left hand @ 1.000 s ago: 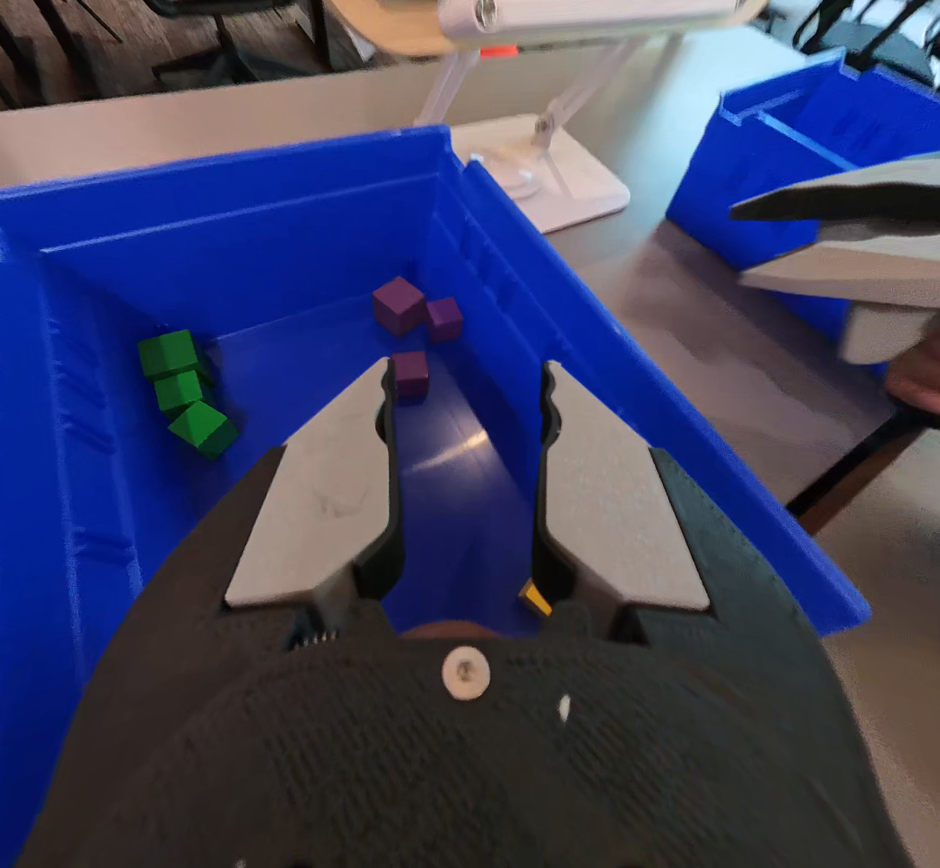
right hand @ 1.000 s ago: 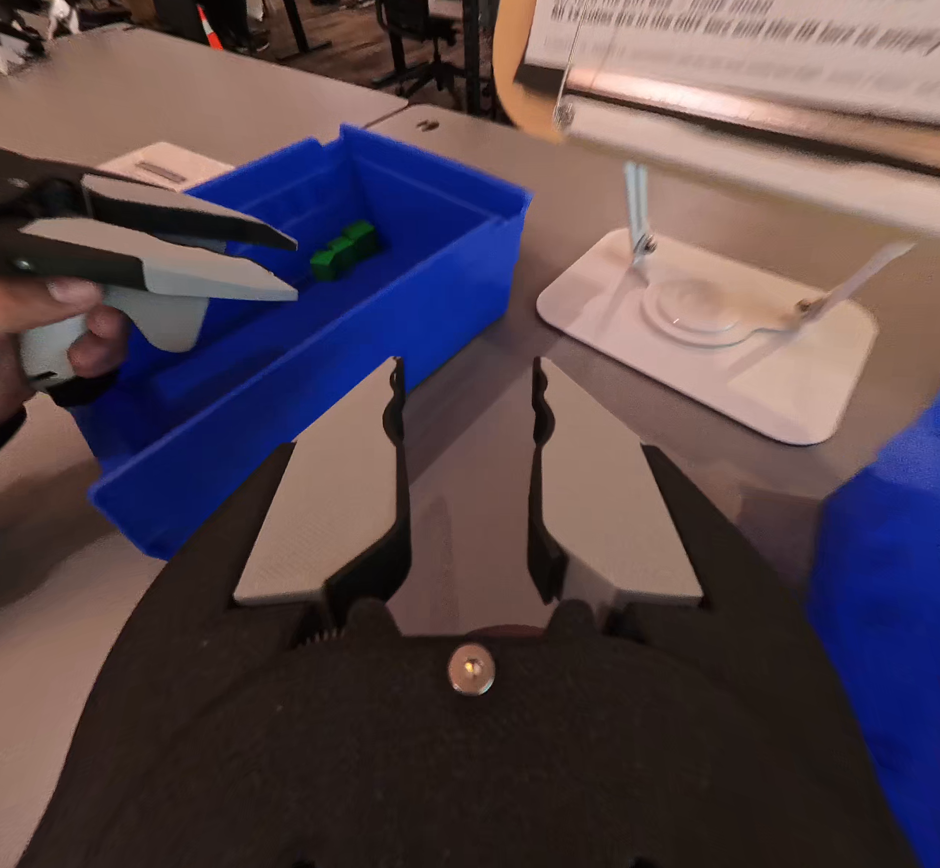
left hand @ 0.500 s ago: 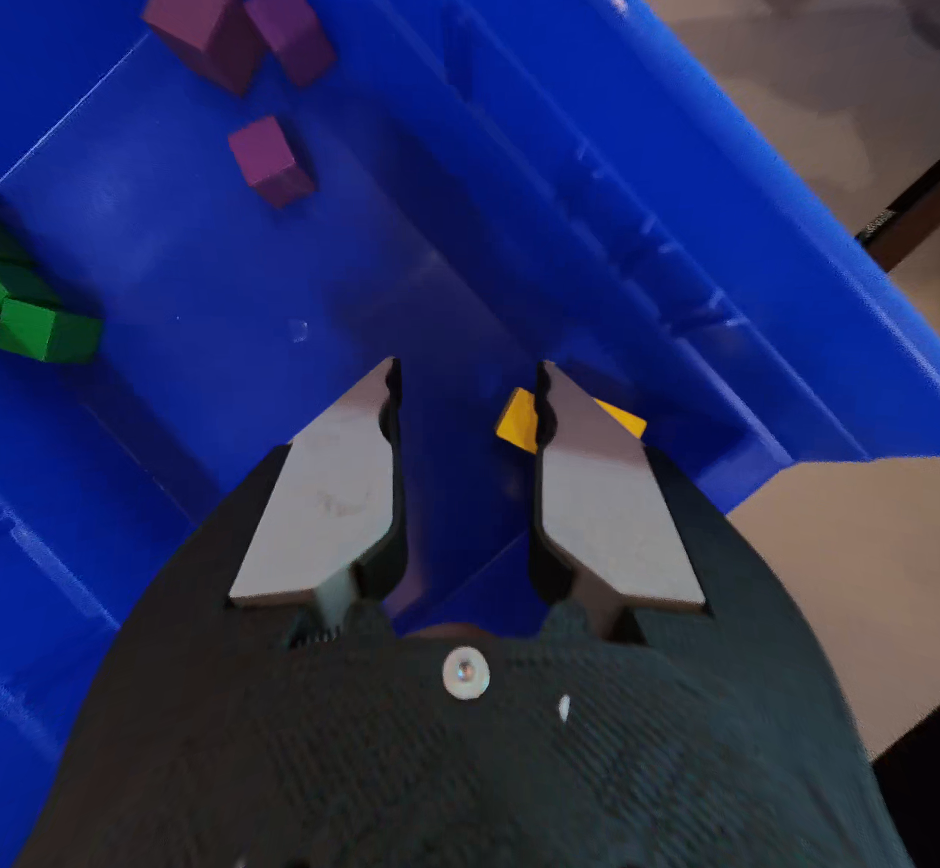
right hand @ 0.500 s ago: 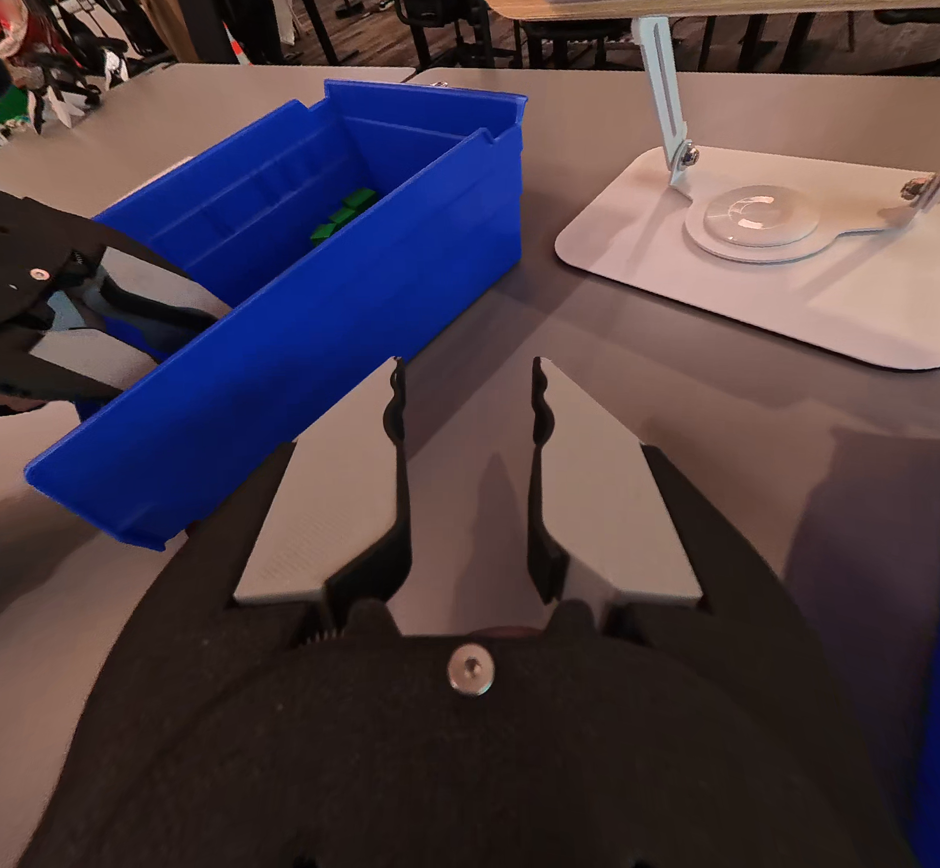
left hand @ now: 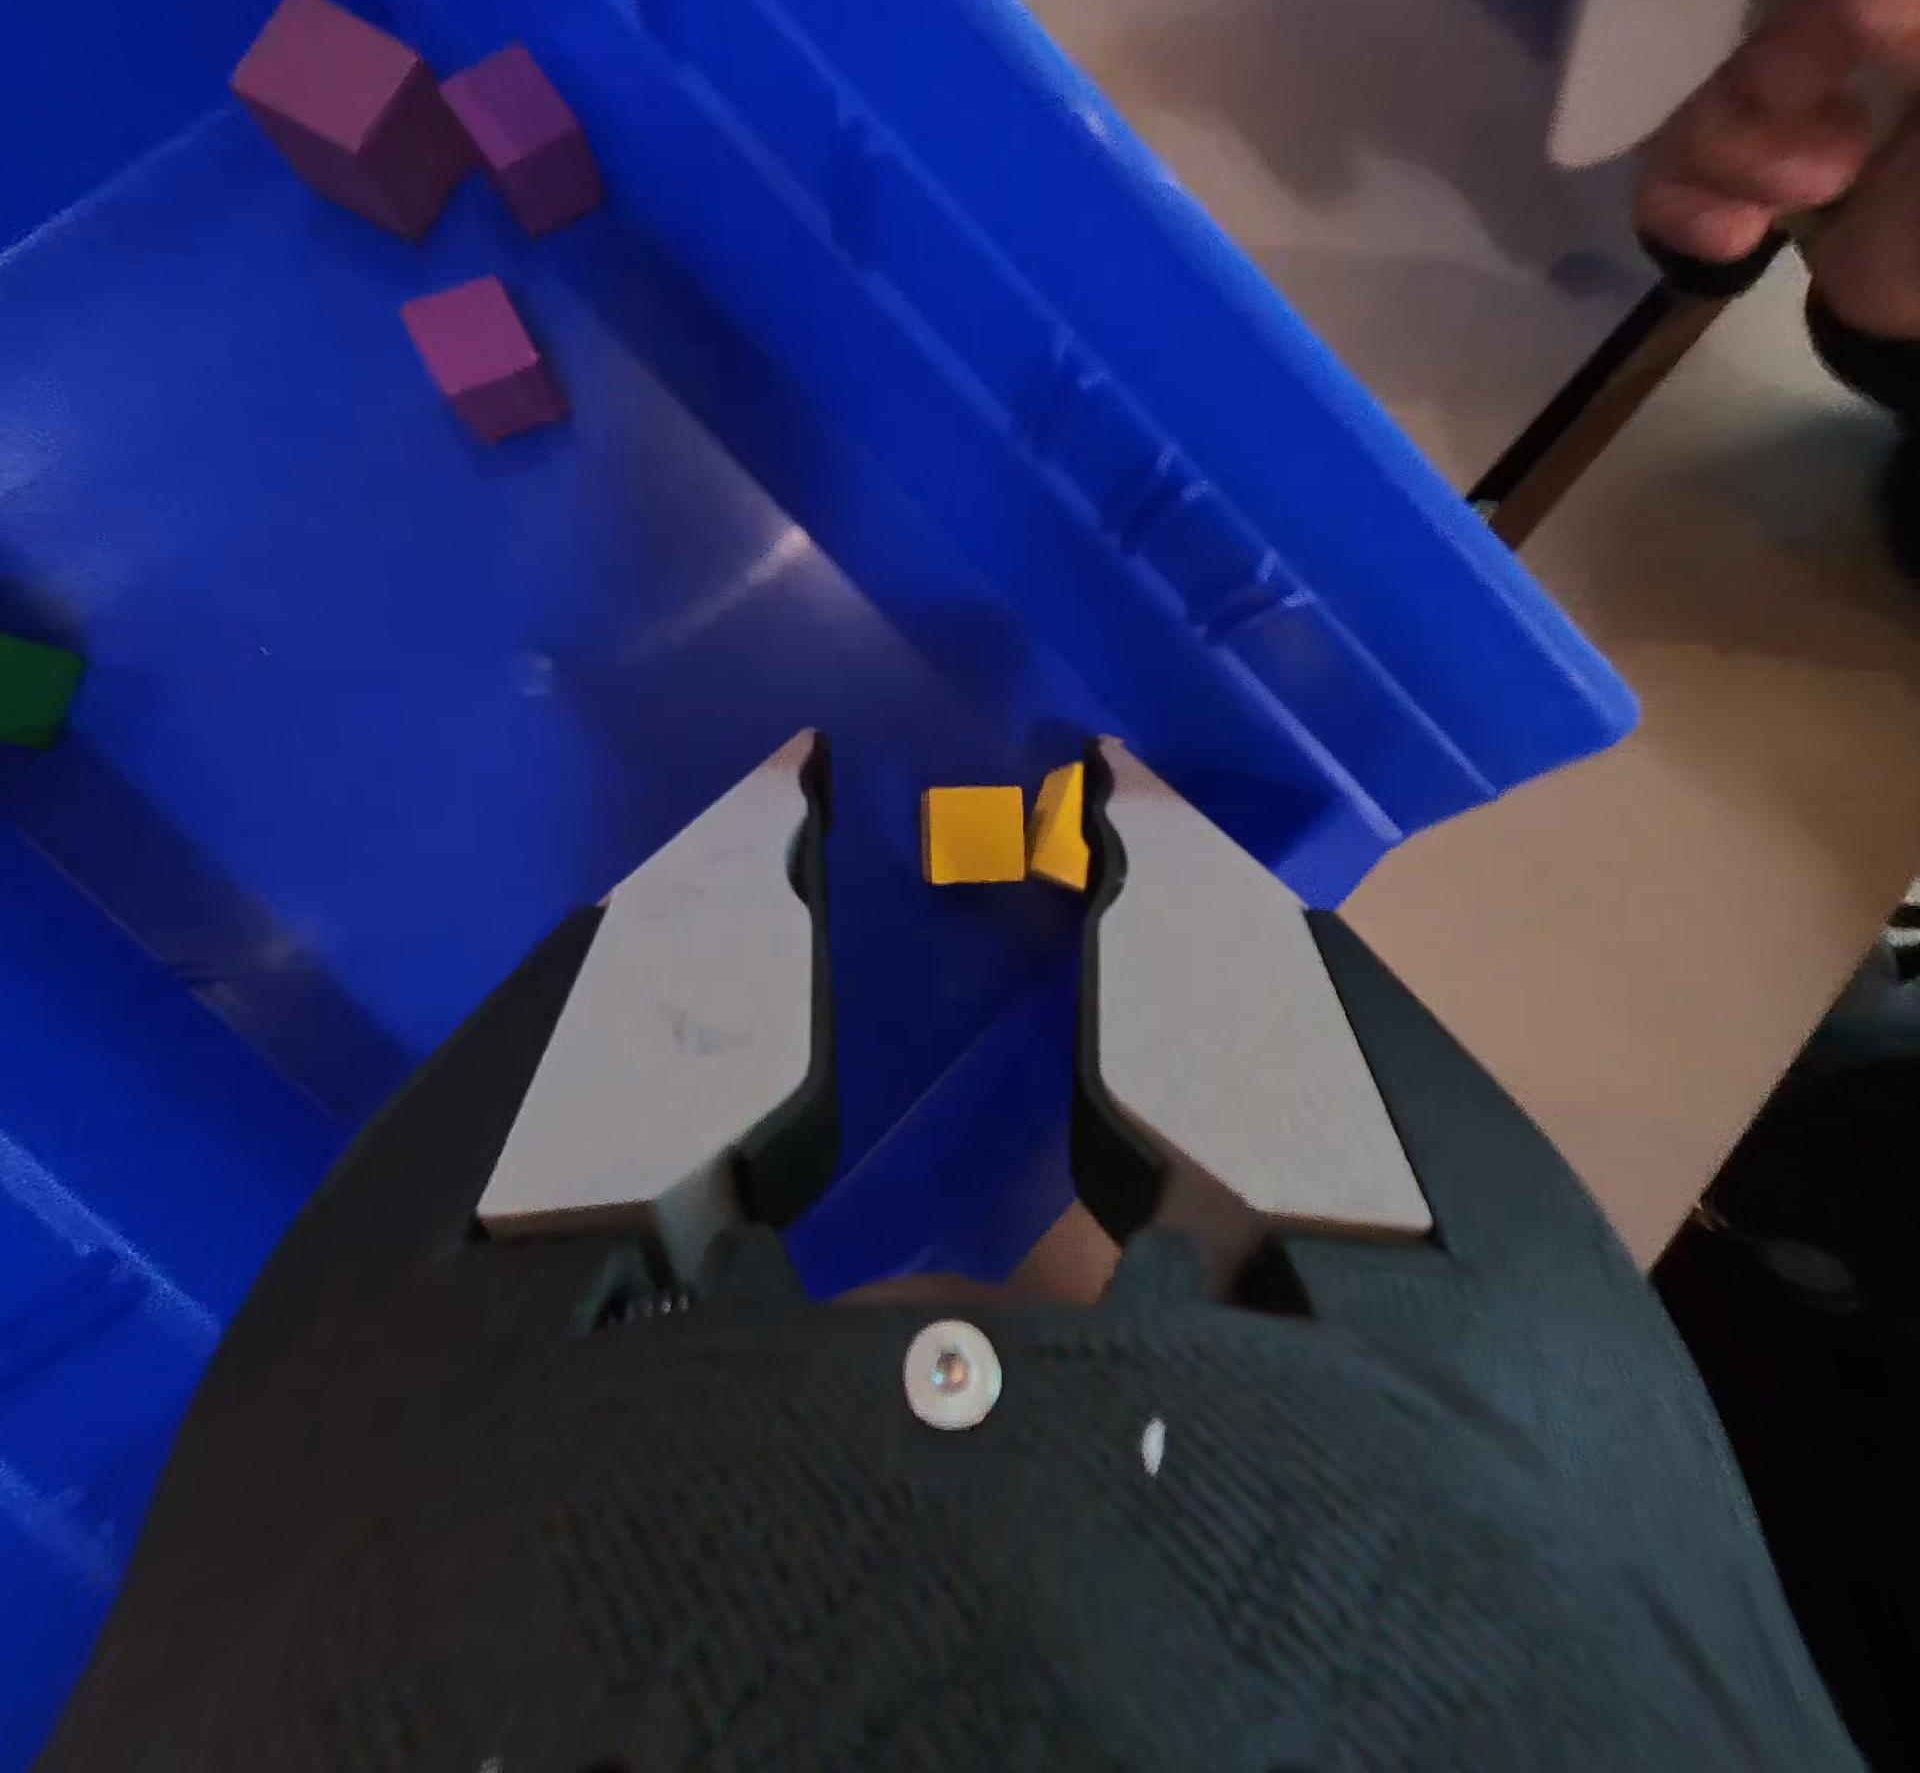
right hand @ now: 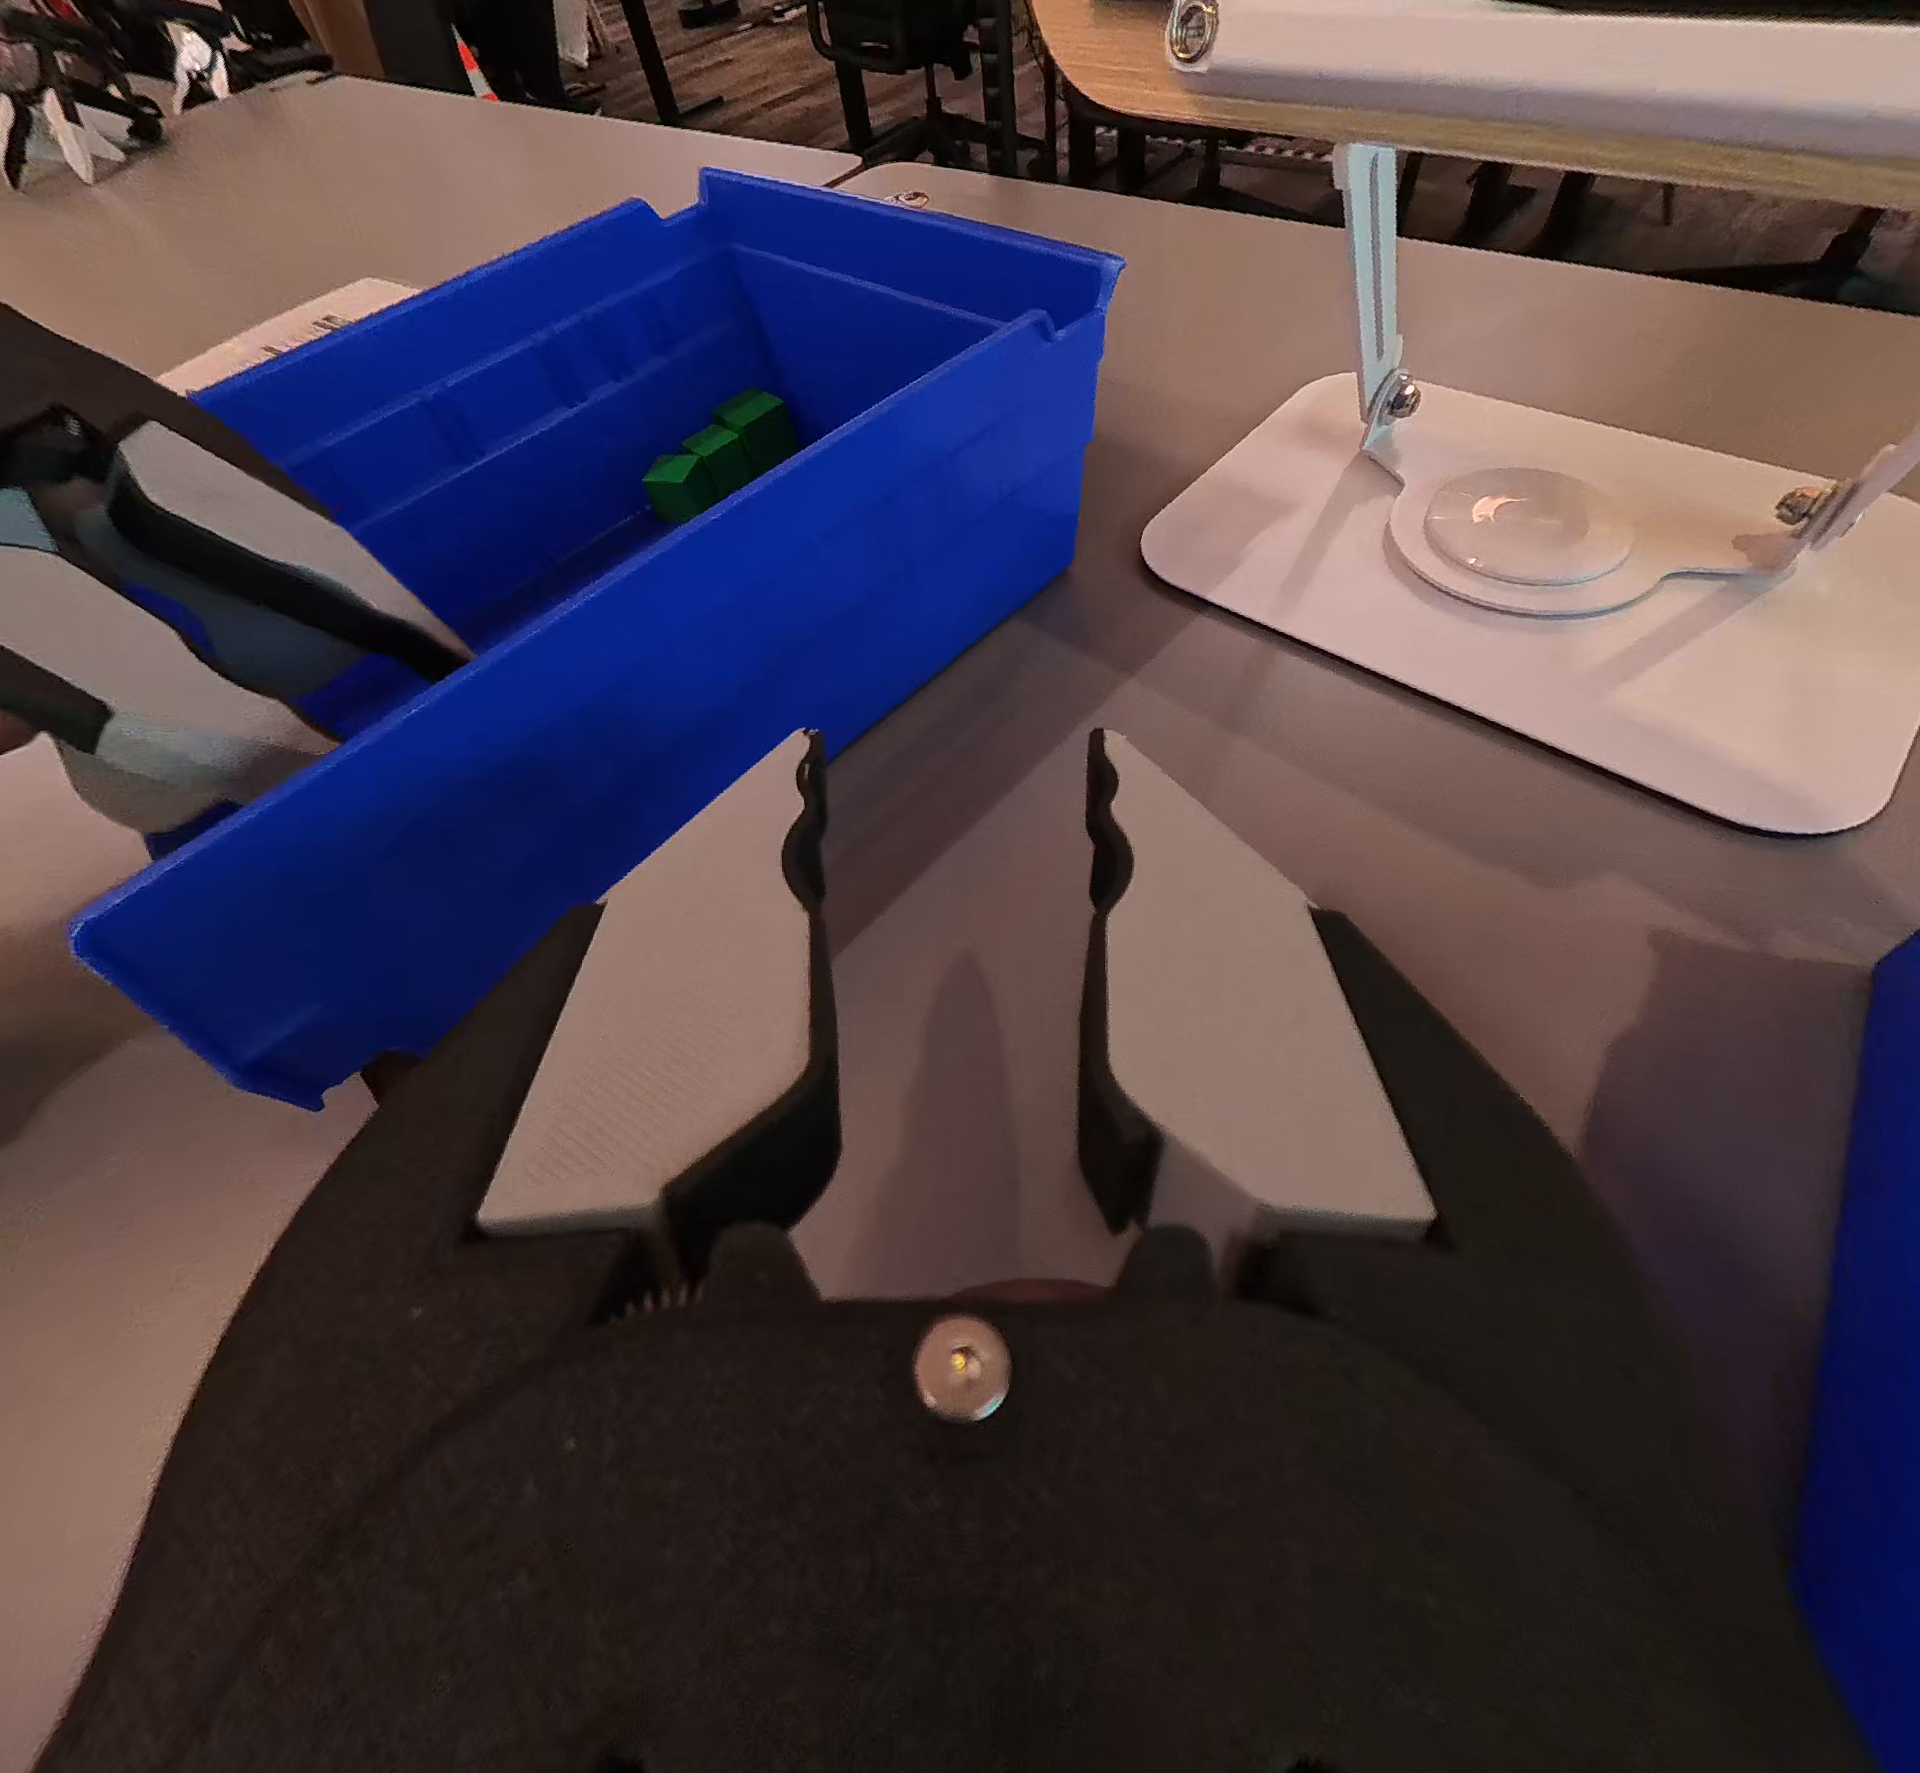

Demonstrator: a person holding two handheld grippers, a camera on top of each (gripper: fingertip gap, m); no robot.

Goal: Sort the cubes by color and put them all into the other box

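Tongs in the left hand hang spread apart and empty inside a blue box, their tips straddling two yellow cubes that lie touching in the box's near right corner, a spot seemingly kept for that colour. Three purple cubes cluster against the right wall farther in, while green cubes line the opposite wall, suggesting the sorting is well advanced. The right tongs hover over the grey bench, likewise parted and holding nothing, between this box and a second blue box cut off at the frame's right edge; its contents cannot be seen. One yellow cube is partly masked by a tong tip. A white stand rests toward the bench's far side.
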